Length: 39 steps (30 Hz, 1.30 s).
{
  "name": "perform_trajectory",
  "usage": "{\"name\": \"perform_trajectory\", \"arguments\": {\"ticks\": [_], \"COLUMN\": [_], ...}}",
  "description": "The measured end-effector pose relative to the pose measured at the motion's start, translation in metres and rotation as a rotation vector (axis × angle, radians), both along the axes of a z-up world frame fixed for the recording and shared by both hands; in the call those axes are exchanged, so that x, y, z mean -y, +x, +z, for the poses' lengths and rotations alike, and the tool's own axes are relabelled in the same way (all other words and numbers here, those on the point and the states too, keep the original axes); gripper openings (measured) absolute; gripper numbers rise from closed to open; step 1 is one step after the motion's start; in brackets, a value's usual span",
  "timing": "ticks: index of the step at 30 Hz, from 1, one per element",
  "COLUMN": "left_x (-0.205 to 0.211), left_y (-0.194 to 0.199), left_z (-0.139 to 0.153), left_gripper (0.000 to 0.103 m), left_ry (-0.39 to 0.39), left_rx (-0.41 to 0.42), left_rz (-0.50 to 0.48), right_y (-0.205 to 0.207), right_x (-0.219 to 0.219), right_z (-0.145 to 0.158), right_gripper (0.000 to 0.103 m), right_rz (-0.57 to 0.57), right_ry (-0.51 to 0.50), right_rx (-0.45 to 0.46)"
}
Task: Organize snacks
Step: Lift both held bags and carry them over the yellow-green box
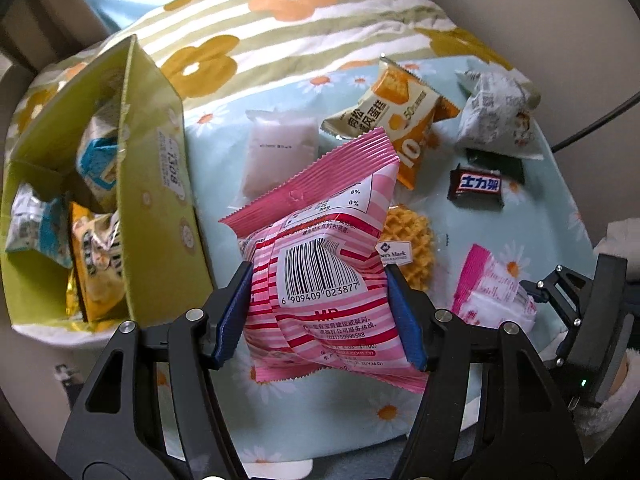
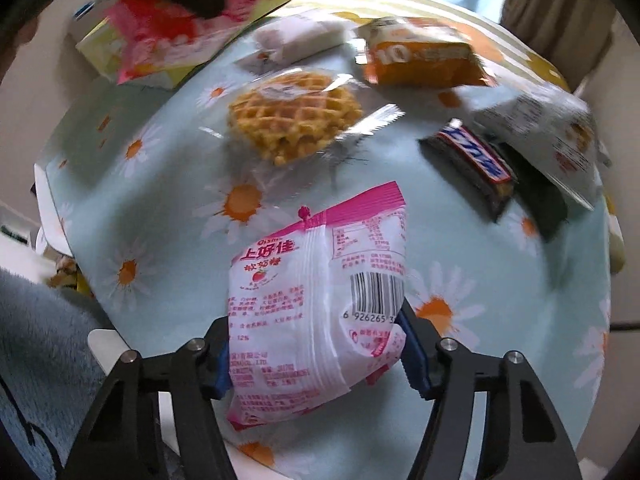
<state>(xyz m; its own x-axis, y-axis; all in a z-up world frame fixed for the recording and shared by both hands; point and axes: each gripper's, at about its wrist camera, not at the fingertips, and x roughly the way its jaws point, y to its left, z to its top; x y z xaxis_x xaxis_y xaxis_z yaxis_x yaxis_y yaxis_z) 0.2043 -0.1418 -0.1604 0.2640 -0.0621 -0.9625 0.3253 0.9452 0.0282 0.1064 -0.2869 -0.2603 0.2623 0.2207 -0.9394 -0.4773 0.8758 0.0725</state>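
Left wrist: pink striped packet (image 1: 320,280) between jaws.

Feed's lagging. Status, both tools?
Left tool shut on striped pink packet, beside green box. Right tool shut on pink-white packet. Nothing blocking.

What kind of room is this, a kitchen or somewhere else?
Probably a home, not clearly a kitchen: a small table under a daisy-print cloth, a green box of snack packets, and a curtain behind.

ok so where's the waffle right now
The waffle lies on the daisy cloth mid-table, between the green box and the chocolate bar; the left wrist view shows it partly behind the held striped packet.
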Motion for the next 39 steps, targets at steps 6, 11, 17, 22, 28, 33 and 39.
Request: {"name": "perform_trajectory", "arguments": {"ticks": [6,11,17,22,28,33,39], "left_x": [-0.007,-0.011,-0.037,-0.083,-0.156,-0.224,-0.287], "left_y": [-0.018,-0.031,-0.033,-0.024,-0.007,0.009,0.029], "left_z": [0.015,0.039,0.078,0.105,0.121,0.121,0.113], "left_gripper": [0.061,0.061,0.061,0.061,0.061,0.061,0.061], "left_ry": [-0.074,-0.142,-0.239,-0.280,-0.282,-0.265,-0.227], "left_rx": [0.041,0.089,0.194,0.267,0.312,0.316,0.312], "left_rz": [0.057,0.106,0.163,0.230,0.320,0.393,0.430], "right_y": [0.003,0.012,0.024,0.047,0.081,0.111,0.142], "right_x": [0.024,0.040,0.038,0.007,-0.050,-0.110,-0.186], "right_z": [0.024,0.058,0.113,0.146,0.177,0.189,0.194], "right_gripper": [0.061,0.061,0.061,0.061,0.061,0.061,0.061], "right_rz": [-0.093,-0.159,-0.178,-0.171,-0.138,-0.106,-0.070], "right_ry": [0.041,0.091,0.120,0.152,0.220,0.245,0.270], "right_rx": [0.015,0.034,0.141,0.192,0.218,0.225,0.216]}}
